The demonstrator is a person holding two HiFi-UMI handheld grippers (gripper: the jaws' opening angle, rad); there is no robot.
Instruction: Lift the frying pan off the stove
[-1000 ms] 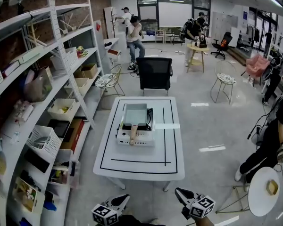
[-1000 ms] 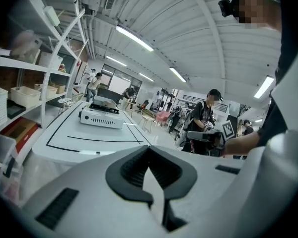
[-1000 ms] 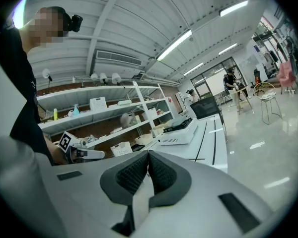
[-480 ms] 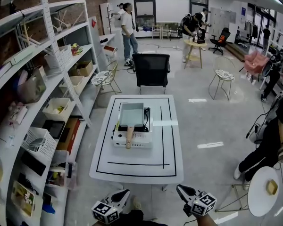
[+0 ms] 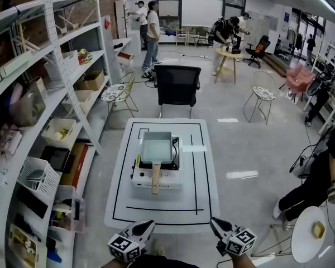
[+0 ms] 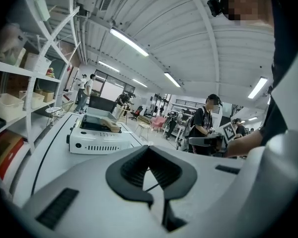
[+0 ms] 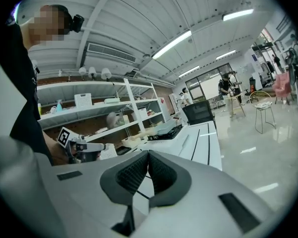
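White tabletop (image 5: 204, 166): out in the middle of the floor, with a black line running round its surface like a border.
Stove (image 5: 170, 178): a white portable burner, parked left of centre on the tabletop, inside that black line.
Frying pan (image 5: 157, 147): rectangular, pale grey-green, and it's sitting flat on the stove's burner, not lifted, with nothing touching it.
Pan handle (image 5: 155, 177): light wood, reaching out over the stove's front toward the tabletop's near edge.
Left tool (image 5: 148, 225): low at the bottom of the head view, by the tabletop's near edge. Its jaws are pressed together with nothing between them, its own view showing the dark pads meeting. It's aimed at the stove and well apart from the pan.
Right tool (image 5: 214, 223): level with the left one and off to its side, also at the near edge. Its pads meet too, gripping nothing. From its own view the pan and stove sit ahead and to the left.
Marker cubes (image 5: 124, 248): one on each tool, black-and-white squares facing up.
Black chair (image 5: 177, 85): at the tabletop's far end.
Shelving (image 5: 50, 94): white racks along the left wall, loaded with boxes and baskets.
People (image 5: 151, 32): several standing at the far end of the room, and one more seated at the right edge.
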